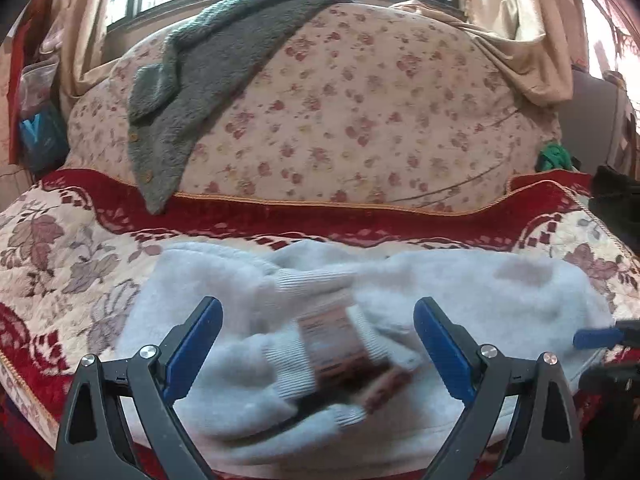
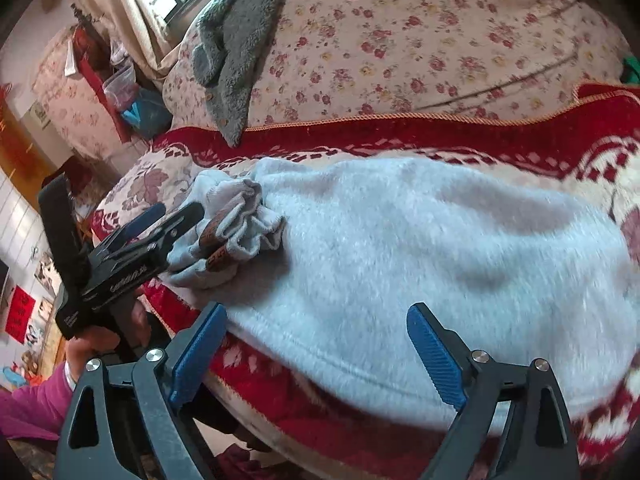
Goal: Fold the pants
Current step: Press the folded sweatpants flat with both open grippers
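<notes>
Pale blue fleece pants lie folded lengthwise across the red-and-cream bedcover. Their ribbed cuffs, with a brown patterned band, are bunched at the left end. In the left wrist view my left gripper hovers open just above those cuffs, jaws wide apart and pressing on nothing. From the right wrist view it sits at the cuff end, held by a hand. My right gripper stands open over the pants' near edge, touching no cloth. One of its blue pads shows at the right.
A grey fleece garment drapes over a rolled floral duvet behind the pants. A window and curtains stand beyond. The bed's front edge is close below my right gripper. A hand in a magenta sleeve holds the left gripper.
</notes>
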`<state>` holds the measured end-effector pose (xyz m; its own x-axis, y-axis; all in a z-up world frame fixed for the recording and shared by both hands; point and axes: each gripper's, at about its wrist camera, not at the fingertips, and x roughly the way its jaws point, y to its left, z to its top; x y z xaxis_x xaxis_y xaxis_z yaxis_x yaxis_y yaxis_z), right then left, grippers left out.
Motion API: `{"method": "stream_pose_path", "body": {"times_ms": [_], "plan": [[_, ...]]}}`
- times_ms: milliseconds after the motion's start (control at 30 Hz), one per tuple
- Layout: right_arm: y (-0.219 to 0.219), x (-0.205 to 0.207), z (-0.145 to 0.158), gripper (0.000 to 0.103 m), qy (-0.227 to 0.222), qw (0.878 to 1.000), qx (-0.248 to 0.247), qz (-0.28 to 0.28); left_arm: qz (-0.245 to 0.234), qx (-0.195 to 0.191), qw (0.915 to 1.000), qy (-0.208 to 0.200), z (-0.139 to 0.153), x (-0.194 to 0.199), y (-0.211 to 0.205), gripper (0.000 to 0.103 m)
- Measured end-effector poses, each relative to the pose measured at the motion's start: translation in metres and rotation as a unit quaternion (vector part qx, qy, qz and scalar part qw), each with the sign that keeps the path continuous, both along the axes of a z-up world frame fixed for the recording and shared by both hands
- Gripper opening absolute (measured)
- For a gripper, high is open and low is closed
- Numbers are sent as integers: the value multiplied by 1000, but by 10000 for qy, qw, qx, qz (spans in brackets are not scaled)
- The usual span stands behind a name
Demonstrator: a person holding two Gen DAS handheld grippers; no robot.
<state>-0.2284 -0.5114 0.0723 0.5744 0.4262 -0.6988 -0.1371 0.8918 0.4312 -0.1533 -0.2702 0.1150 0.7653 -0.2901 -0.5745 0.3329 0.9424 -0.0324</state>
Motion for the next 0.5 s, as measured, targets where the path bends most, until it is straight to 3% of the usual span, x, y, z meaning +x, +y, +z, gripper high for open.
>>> {"method": "stream_pose_path", "body": {"times_ms": [500], "plan": [[-80,-55,-36,98,530,9906,539,-1136,-941,66,9950,329,-10,12,-78,97]]}}
